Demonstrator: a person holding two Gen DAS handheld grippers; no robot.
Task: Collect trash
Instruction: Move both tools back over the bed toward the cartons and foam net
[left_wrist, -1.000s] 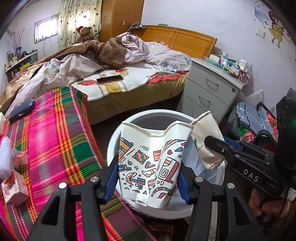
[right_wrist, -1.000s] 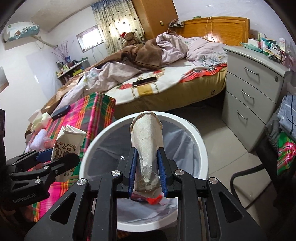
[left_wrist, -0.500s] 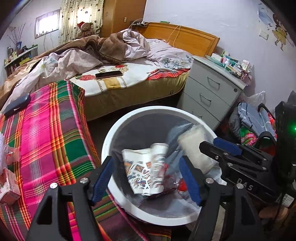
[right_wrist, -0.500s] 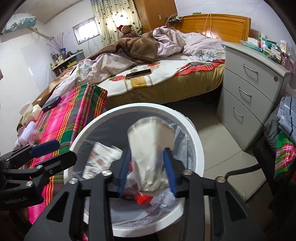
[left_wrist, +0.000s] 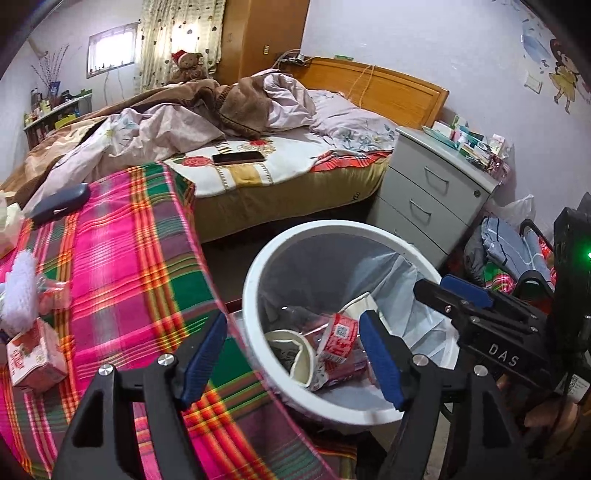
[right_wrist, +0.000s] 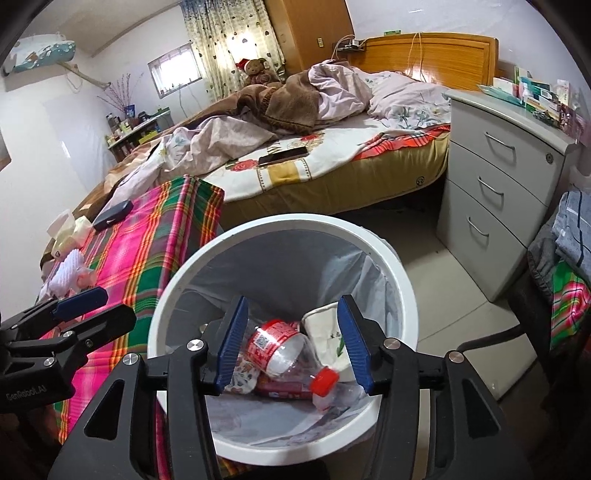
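Observation:
A white round trash bin (left_wrist: 258, 266) (right_wrist: 399, 266) with a clear liner stands beside the plaid-covered table. Inside lie a crushed plastic bottle with a red label and red cap (right_wrist: 280, 343) (left_wrist: 341, 336), a patterned paper cup (left_wrist: 295, 354) and a plain paper cup (right_wrist: 327, 328). My left gripper (left_wrist: 295, 358) is open and empty over the bin's near rim. My right gripper (right_wrist: 291, 343) is open and empty above the bin's inside. Each gripper shows in the other's view, the right one (left_wrist: 461, 295) and the left one (right_wrist: 85, 310).
The plaid table (left_wrist: 122, 266) holds a small red and white box (left_wrist: 35, 354), a white fluffy item (left_wrist: 18, 288) and a dark case (left_wrist: 59, 203). A bed with a phone (left_wrist: 238, 157), a grey drawer unit (left_wrist: 432, 199) and a chair with clothes (left_wrist: 513, 251) surround the bin.
Both grippers opened and let go of their paper cups, which fell into the bin. Both grippers now stand wider open and empty; the left one has drawn back toward the table.

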